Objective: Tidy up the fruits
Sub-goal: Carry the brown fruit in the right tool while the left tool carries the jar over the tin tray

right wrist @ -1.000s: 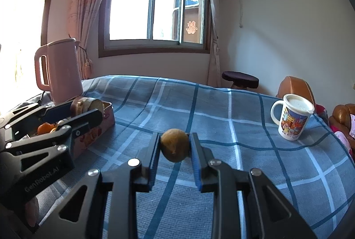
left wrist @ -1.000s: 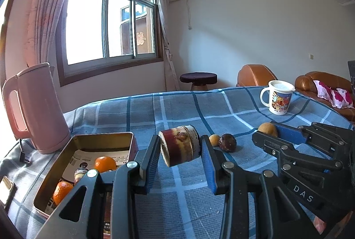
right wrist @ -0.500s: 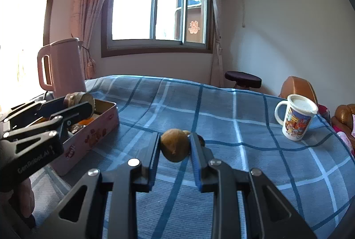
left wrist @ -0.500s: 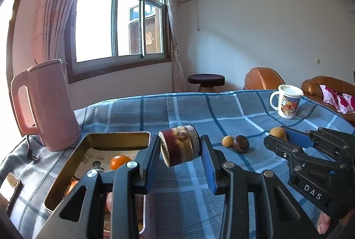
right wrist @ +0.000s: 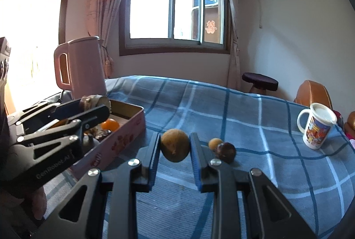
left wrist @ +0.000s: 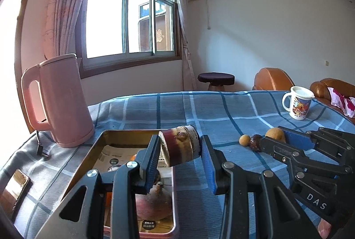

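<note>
Both grippers have carried their loads toward the tin (left wrist: 124,134): left gripper (left wrist: 180,151) clamps a purple fruit chunk (left wrist: 180,148) above it, right gripper (right wrist: 175,148) pinches a brown fruit (right wrist: 175,145) beside it.

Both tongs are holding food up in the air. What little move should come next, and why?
Probably lower the left tongs a little and let go: their dark red piece hangs over the tin, where an orange already lies. The right tongs hold a brown fruit beside the tin.
</note>
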Demonstrator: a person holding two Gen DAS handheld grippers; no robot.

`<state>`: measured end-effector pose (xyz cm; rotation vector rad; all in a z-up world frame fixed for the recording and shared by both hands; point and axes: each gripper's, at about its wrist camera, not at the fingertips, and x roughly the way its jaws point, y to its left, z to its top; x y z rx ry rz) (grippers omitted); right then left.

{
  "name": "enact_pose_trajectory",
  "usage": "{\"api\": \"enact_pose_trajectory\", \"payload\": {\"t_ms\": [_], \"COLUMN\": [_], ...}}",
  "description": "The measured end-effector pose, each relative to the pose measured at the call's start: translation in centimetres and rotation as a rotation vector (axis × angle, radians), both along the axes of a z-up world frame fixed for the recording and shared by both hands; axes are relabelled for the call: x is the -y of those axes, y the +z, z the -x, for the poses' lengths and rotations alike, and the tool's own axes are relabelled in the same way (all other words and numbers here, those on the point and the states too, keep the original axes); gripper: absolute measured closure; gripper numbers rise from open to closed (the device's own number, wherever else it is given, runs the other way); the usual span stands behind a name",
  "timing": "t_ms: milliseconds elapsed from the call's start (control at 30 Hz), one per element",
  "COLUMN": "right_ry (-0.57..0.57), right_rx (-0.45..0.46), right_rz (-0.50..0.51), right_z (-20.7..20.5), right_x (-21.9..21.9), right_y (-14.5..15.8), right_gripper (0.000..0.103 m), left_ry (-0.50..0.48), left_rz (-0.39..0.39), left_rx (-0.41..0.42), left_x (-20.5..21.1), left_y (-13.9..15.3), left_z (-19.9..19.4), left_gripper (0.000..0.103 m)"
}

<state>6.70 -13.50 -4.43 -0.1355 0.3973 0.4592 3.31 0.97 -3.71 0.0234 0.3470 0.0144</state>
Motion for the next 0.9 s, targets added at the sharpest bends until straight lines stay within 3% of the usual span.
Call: {"api": "enact_pose_trajectory", "payload": {"t_ms": [900], "right_ry": [0.084], "right_rx": [0.036], "right_rz": [0.020], "right_z": [0.1], "right_x": [-3.9], "right_y": [2.0], "right_gripper": [0.074], "left_ry": [0.071], "left_rz": [0.004], "left_rx": [-0.006], "left_x": [-3.2], "left_y": [0.2], "left_z": [0.0], "left_gripper": [0.064]}}
